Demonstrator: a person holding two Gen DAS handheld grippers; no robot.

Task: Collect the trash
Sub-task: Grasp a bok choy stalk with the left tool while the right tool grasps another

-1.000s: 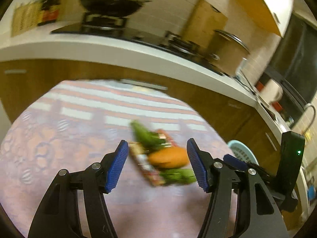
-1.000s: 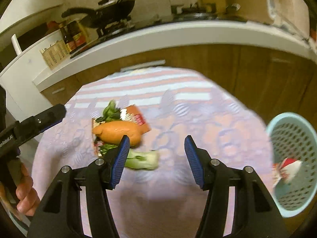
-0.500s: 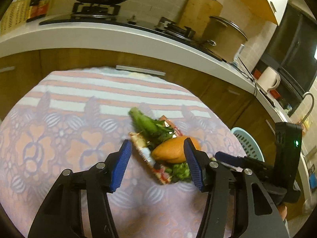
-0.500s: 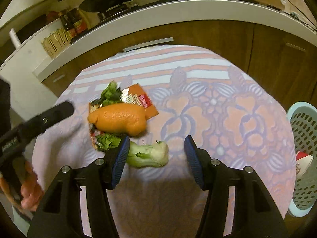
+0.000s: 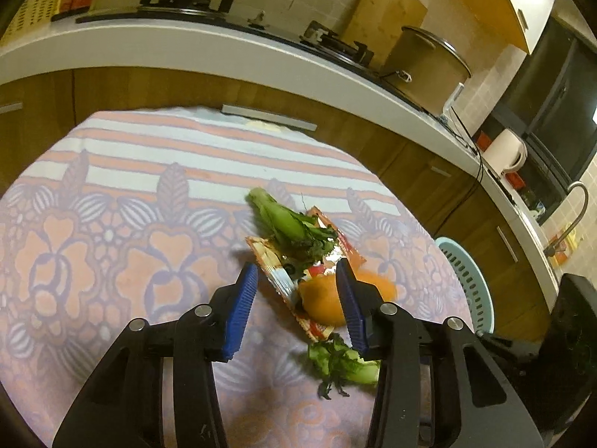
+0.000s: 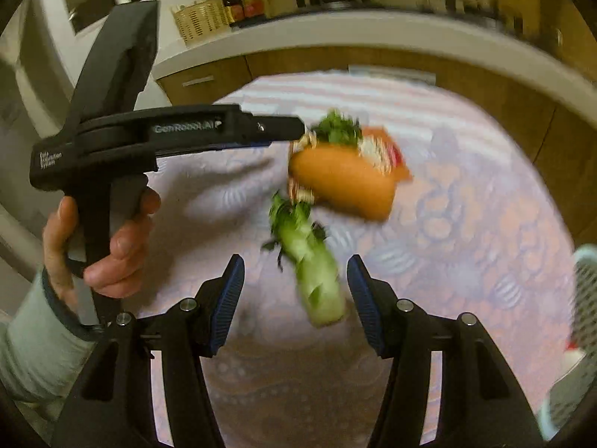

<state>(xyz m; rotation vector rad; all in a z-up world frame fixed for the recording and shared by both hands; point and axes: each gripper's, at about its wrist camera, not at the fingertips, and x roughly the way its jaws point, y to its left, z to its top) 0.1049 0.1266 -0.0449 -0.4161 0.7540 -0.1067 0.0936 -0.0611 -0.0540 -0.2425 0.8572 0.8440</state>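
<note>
A crumpled snack wrapper (image 5: 278, 267) lies on the patterned tablecloth (image 5: 112, 246), with an orange sweet potato (image 5: 321, 304) and a leafy green (image 5: 287, 220) on it. A second green, a bok choy stalk (image 6: 317, 280), lies nearer. My left gripper (image 5: 298, 293) is open, its fingers at either side of the wrapper's near edge and the potato. My right gripper (image 6: 294, 295) is open, with the bok choy stalk between its fingers. The left gripper's body (image 6: 168, 134) shows in the right wrist view, reaching to the pile.
A pale blue perforated basket (image 5: 470, 287) stands off the table's right side and also shows in the right wrist view (image 6: 585, 298), with a red-and-white scrap in it. A kitchen counter (image 5: 224, 48) with stove and pots runs behind the table.
Both grippers have moved in toward the pile. The left now straddles the wrapper and potato. The right has swung left and closer, so the bok choy stalk lies between its fingers.
</note>
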